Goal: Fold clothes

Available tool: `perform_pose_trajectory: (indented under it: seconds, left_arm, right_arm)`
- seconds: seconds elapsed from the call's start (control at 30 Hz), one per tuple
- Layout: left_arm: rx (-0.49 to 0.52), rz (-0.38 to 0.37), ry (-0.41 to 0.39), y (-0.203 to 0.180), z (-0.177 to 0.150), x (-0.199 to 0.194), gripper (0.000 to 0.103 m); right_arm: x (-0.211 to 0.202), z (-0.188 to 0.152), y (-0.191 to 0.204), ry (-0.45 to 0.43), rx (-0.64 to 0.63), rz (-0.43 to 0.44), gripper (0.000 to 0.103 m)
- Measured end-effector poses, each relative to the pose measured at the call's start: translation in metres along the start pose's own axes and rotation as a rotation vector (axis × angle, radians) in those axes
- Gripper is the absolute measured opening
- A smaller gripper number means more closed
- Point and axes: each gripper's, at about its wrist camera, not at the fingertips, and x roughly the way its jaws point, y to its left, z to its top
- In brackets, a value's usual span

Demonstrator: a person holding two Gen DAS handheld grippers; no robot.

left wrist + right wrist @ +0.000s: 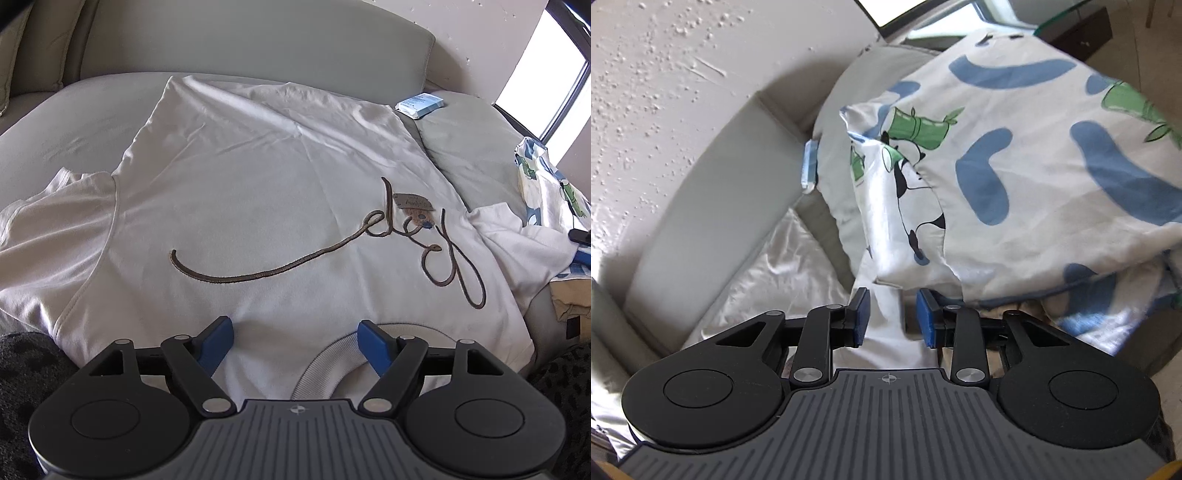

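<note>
**Risk of a half-caught sleeve and a dragged shirt**

Right gripper (892, 317): partly open, with a strip of the white sleeve (886, 332) running between the blue pads but apparently not pinched; small gaps show on both sides. Left gripper (295, 341): spread wide just above the ribbed collar (332, 354), gripping nothing.

Beyond the jaws, white T-shirt (258, 192) spread face up on the grey sofa (74, 122), lettering across the chest, other sleeve (55, 221) rumpled off to the far side.

Likely next: closing on the sleeve and carrying it across the body. Could go wrong in several ways:

- Pinching only one layer or the very edge, so the sleeve slides out mid-lift.
- Catching the panda-print cloth (1015, 166), which lies just beside and partly over the sleeve, and pulling it along into the fold.
- Lifting without the collar end pinned, so the whole shirt shifts and creases on the soft cushion.
- Closing on the collar rib alone, which probably bunches the neckline.

Tissue pack (419, 103) well apart; no threat there.
</note>
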Motion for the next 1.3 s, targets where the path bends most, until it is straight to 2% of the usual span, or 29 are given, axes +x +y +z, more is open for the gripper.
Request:
perform_pose_trajectory:
  seconds: [0.07, 0.13, 0.37, 0.53, 0.63, 0.73, 0.9, 0.97, 1.0, 1.03, 1.1, 1.2, 1.27, 1.3]
  left_arm:
    - [0.007, 0.003, 0.002, -0.001, 0.000, 0.000, 0.073]
    - [0.013, 0.004, 0.003, -0.001, 0.000, 0.000, 0.073]
    - [-0.023, -0.038, 0.028, 0.005, 0.008, -0.016, 0.070]
    - [-0.042, -0.045, -0.011, 0.017, 0.008, -0.045, 0.070]
    - [-0.080, -0.041, -0.039, 0.029, 0.006, -0.061, 0.070]
    - [-0.103, -0.017, -0.067, 0.040, 0.002, -0.074, 0.070]
    - [-0.131, 0.016, -0.082, 0.054, -0.003, -0.085, 0.070]
    - [-0.141, 0.012, -0.078, 0.057, -0.004, -0.085, 0.070]
    - [-0.143, 0.009, -0.077, 0.058, -0.004, -0.085, 0.070]
    - [-0.142, 0.007, -0.077, 0.058, -0.004, -0.085, 0.070]
    - [-0.139, 0.002, -0.077, 0.056, -0.003, -0.084, 0.070]
    - [-0.140, -0.015, -0.073, 0.053, -0.003, -0.079, 0.070]
    - [-0.146, -0.022, -0.064, 0.050, -0.004, -0.075, 0.070]
    - [-0.146, -0.026, -0.056, 0.048, -0.005, -0.072, 0.070]
  right_arm:
    - [0.005, 0.002, 0.002, -0.006, -0.028, -0.011, 0.020]
    - [0.008, 0.003, 0.003, -0.009, -0.059, -0.037, 0.003]
    - [0.001, 0.010, 0.005, -0.025, -0.042, -0.025, 0.001]
    - [-0.011, 0.000, 0.042, -0.045, -0.154, 0.028, 0.001]
    - [-0.007, -0.019, 0.077, -0.035, -0.291, 0.064, 0.001]
    - [0.005, -0.057, 0.114, 0.011, -0.482, 0.097, 0.001]
    - [0.033, -0.147, 0.144, 0.132, -0.830, 0.111, 0.002]
    - [0.040, -0.160, 0.140, 0.206, -0.841, 0.101, 0.012]
    - [0.043, -0.166, 0.138, 0.243, -0.840, 0.095, 0.020]
    - [0.041, -0.164, 0.132, 0.259, -0.794, 0.104, 0.029]
    - [0.031, -0.153, 0.117, 0.243, -0.707, 0.128, 0.037]
    - [0.015, -0.124, 0.099, 0.157, -0.616, 0.112, 0.036]
    - [0.008, -0.104, 0.084, 0.078, -0.551, 0.066, 0.025]
    - [0.010, -0.095, 0.077, 0.064, -0.509, 0.048, 0.011]
